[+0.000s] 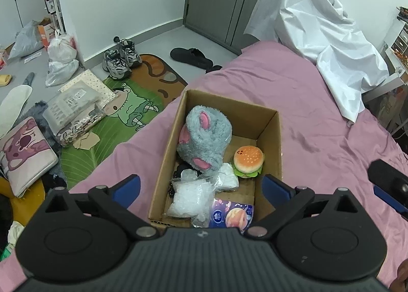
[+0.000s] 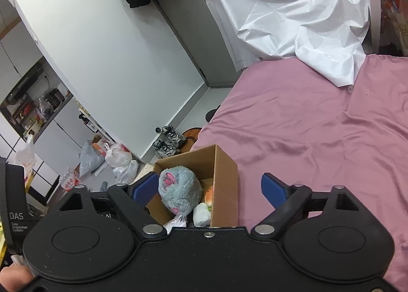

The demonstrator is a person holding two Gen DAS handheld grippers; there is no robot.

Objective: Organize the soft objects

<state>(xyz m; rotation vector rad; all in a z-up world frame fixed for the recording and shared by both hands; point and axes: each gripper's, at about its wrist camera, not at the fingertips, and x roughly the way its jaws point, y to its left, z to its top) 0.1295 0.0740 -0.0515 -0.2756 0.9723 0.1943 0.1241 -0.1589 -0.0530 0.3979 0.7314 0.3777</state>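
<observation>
The open brown cardboard box (image 1: 270, 144) at frame centre, on the pink bedsheet (image 1: 318, 103), contains a grey plush mouse toy with pink ears (image 1: 204, 139), a small orange plush hamburger (image 1: 248, 160), clear plastic bags (image 1: 188, 197) and a blue printed tissue pack (image 1: 230, 216) whose lettering is illegible. The left gripper (image 1: 201, 187) hangs above the box with jaws apart, empty. The right gripper (image 2: 210, 186) is likewise spread and empty; white "DAS" lettering (image 2: 15, 216) appears at lower left in its view.

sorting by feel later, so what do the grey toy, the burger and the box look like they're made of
Grey plush toy: long shaggy synthetic fur, matte, with smoother pink patches.
Burger toy: looks like short-pile plush or soft foam; smooth orange bun with printed face, green felt-like lettuce edge.
Cardboard box: brown corrugated cardboard, matte, with raw cut edges.
</observation>
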